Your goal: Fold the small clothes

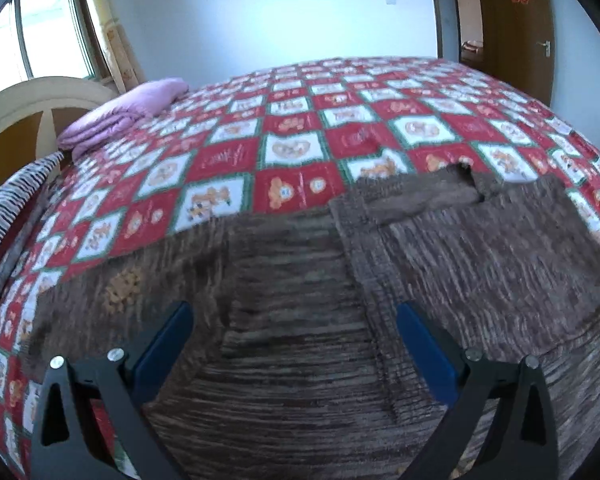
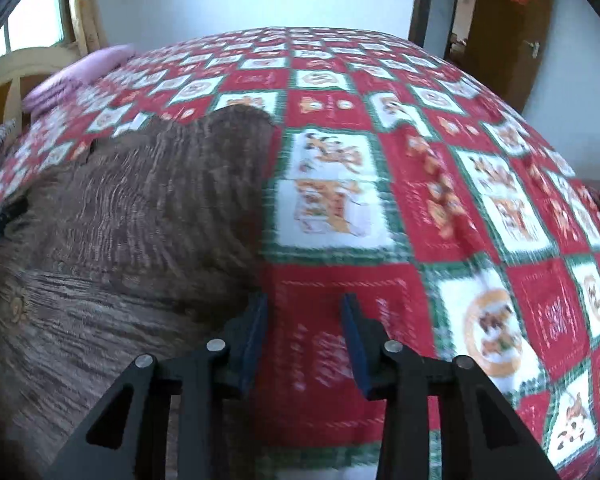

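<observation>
A brown striped knit garment (image 1: 320, 288) lies spread on the red, white and green checked bedspread (image 1: 284, 132). One part is folded over the right side of it. My left gripper (image 1: 294, 320) is open wide just above the garment, with nothing between its blue pads. In the right wrist view the same garment (image 2: 132, 216) fills the left half. My right gripper (image 2: 305, 312) is open and empty over the bedspread (image 2: 460, 184), its left fingertip at the garment's right edge. The left gripper's tip (image 2: 0, 216) shows at the far left edge.
A folded purple quilt (image 1: 128, 108) lies at the far left of the bed by the rounded headboard (image 1: 32, 100). A striped cloth (image 1: 8, 204) hangs at the left edge. A window (image 1: 40, 32) is at the left and a brown door (image 1: 512, 28) at the right.
</observation>
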{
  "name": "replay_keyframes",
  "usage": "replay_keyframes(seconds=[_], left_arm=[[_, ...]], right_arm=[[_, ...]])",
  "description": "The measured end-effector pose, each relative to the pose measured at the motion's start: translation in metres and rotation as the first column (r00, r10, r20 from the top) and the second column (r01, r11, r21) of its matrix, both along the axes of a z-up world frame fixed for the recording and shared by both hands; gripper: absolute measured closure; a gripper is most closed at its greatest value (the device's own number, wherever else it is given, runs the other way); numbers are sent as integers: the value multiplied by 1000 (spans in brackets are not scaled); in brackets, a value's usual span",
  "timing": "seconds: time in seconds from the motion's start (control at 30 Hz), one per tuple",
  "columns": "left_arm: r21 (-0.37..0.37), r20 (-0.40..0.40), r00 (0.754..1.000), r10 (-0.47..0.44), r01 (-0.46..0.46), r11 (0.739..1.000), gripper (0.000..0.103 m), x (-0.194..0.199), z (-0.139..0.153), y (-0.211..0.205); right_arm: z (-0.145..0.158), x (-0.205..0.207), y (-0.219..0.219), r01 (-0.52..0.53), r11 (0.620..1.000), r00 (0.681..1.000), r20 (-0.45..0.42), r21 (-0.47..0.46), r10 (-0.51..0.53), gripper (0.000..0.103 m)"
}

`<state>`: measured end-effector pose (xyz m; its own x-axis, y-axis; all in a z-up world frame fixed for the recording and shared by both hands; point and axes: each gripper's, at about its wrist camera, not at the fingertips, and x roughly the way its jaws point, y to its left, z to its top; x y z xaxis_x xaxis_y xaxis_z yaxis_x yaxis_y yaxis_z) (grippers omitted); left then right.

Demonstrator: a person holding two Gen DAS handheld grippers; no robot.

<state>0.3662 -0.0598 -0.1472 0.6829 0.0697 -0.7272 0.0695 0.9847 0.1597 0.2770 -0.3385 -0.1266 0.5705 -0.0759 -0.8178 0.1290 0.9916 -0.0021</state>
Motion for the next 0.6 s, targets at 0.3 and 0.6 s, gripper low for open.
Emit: replay_keyframes(seconds=[0.3, 0.6], left_arm=[[-48, -30, 999, 43, -45, 998, 0, 0, -7, 9], [-146, -3, 991, 131, -130, 981, 0, -30, 5, 81]], right_arm=[[19, 54, 46, -92, 994, 993, 84, 54, 87, 64], [-7, 61, 15, 59, 997, 998, 22, -41, -58, 60]])
